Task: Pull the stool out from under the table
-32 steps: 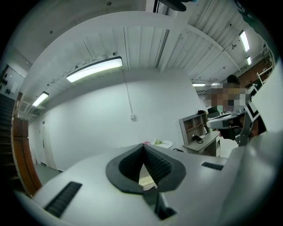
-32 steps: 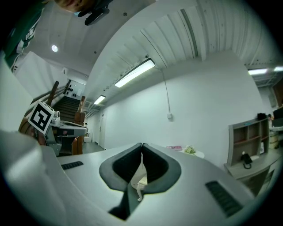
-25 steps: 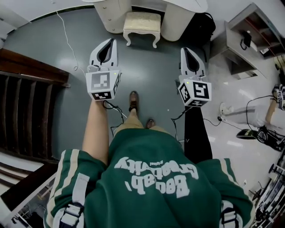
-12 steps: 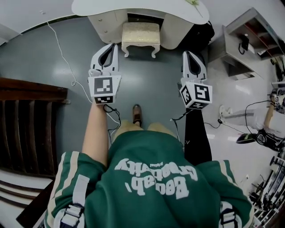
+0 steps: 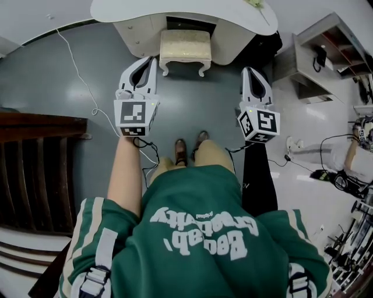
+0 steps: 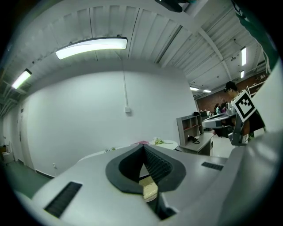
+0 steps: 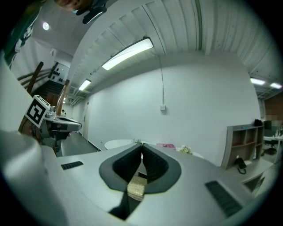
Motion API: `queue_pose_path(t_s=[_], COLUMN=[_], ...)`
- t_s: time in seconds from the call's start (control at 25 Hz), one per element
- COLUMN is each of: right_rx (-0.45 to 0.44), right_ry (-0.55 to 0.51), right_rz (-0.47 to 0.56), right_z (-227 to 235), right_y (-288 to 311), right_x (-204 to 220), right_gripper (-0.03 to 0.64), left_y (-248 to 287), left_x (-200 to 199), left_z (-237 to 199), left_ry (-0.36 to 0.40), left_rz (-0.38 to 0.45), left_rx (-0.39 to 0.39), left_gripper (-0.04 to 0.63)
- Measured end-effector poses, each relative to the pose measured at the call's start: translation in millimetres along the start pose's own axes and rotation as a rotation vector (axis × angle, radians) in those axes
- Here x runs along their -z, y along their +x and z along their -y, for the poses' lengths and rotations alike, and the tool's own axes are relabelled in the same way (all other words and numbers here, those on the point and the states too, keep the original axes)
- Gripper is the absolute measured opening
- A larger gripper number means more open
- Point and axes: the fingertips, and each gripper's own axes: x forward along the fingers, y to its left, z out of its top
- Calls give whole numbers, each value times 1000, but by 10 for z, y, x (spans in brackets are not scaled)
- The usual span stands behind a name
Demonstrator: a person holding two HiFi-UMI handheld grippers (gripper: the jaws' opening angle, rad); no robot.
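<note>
One cream cushioned stool (image 5: pixel 185 46) stands at 12 o'clock from the person, set in the gap between the two pedestals of the single white bench (image 5: pixel 134 9), its far edge at the bench's rim and two curved front legs showing on the grey floor (image 5: pixel 198 105). Two grippers are held out over that floor, apart from the stool. The left gripper (image 5: pixel 144 67) is at 11 o'clock, level with the stool's near left corner, and the right gripper (image 5: pixel 252 78) is at 1 o'clock, a little farther out to the side. Each carries one marker cube: the left cube (image 5: pixel 135 116) and the right cube (image 5: pixel 259 125), two in all. In the left gripper view, the left gripper (image 6: pixel 143 148) has its ribbed pads closed tip to tip with nothing clamped; a sliver of the stool (image 6: pixel 149 190) shows below through the opening behind the tips. The right gripper view shows the same: the right gripper (image 7: pixel 141 145) is closed and empty, with a piece of the stool (image 7: pixel 136 187) seen under it. Two shoes (image 5: pixel 181 152) stand at 6 o'clock from the stool, between the grippers. One shelf unit (image 5: pixel 326 52) is at 2 o'clock and one dark staircase (image 5: pixel 35 169) at 9 o'clock.
</note>
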Motion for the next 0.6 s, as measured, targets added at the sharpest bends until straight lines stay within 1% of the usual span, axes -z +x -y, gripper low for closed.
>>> queue_pose_path(t_s=[0.16, 0.36, 0.48, 0.6], right_rx=[-11, -26, -36, -49], right_ry=[6, 11, 13, 10], right_rz=[3, 17, 22, 22], right_z=[12, 79, 200, 353], right_y=[190, 497, 766, 1128], right_x=[15, 1, 12, 16], right_gripper=[20, 18, 18, 17], left_y=[132, 385, 678, 1078], left_x=[27, -4, 6, 37], left_z=[-104, -198, -243, -301], left_ry=[8, 69, 74, 92], left_rz=[-11, 2, 8, 6], left_rx=[-13, -30, -24, -12], left_gripper=[14, 14, 14, 14])
